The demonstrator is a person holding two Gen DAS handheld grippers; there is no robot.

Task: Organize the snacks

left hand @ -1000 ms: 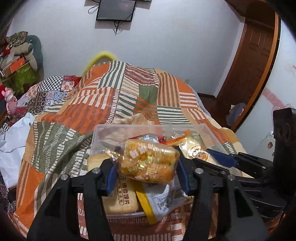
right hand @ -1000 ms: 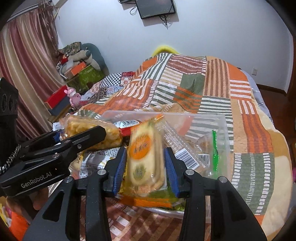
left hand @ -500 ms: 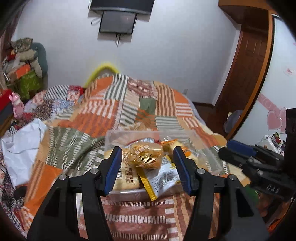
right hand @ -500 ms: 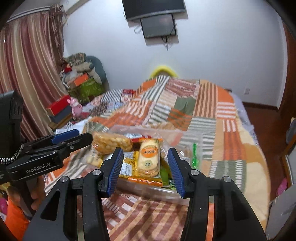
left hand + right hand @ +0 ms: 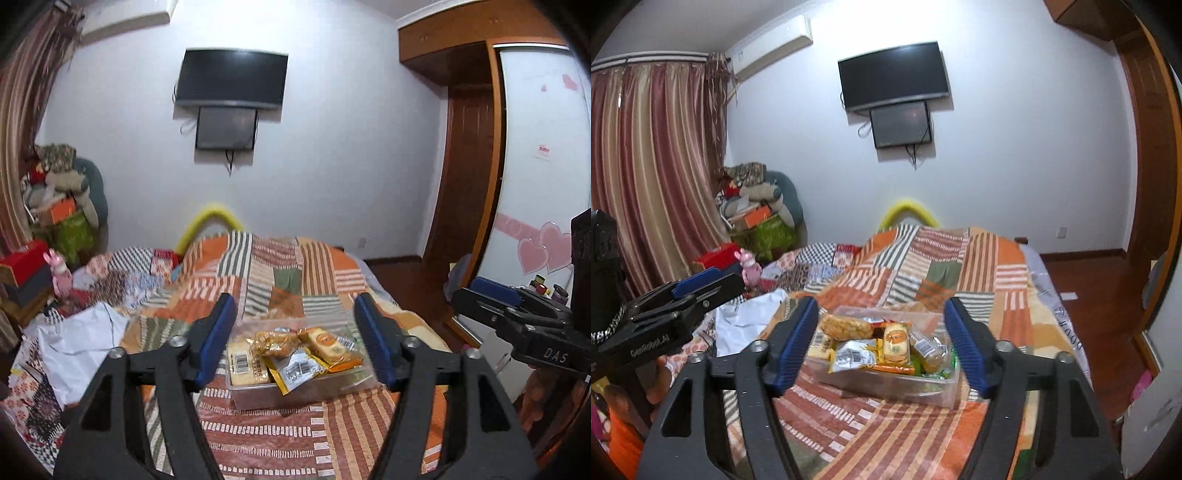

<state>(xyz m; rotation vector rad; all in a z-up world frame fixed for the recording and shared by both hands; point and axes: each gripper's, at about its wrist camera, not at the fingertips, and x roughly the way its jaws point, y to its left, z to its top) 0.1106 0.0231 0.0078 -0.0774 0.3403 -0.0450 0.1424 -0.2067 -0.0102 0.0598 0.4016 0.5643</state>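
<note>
Snacks (image 5: 295,350) lie packed in the clear bin (image 5: 886,387) on the bed (image 5: 923,435); left gripper (image 5: 295,343) and right gripper (image 5: 879,341) hover apart from it, jaws opening, empty. Next: check for strays.

A: R hand-held gripper (image 5: 881,343)?
B: Jaws opening, nothing btwn pads. Clear bin (image 5: 945,391) w/ snack packs at frame centre, on patchwork bed (image 5: 960,266).
A: Other one?
B: L hand-held gripper (image 5: 709,284), mid-left edge.

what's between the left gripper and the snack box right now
Only bare patchwork blanket. In the left wrist view the left gripper, its jaws opening and empty, hangs above and short of the clear snack box; nothing else lies in that stretch.
</note>
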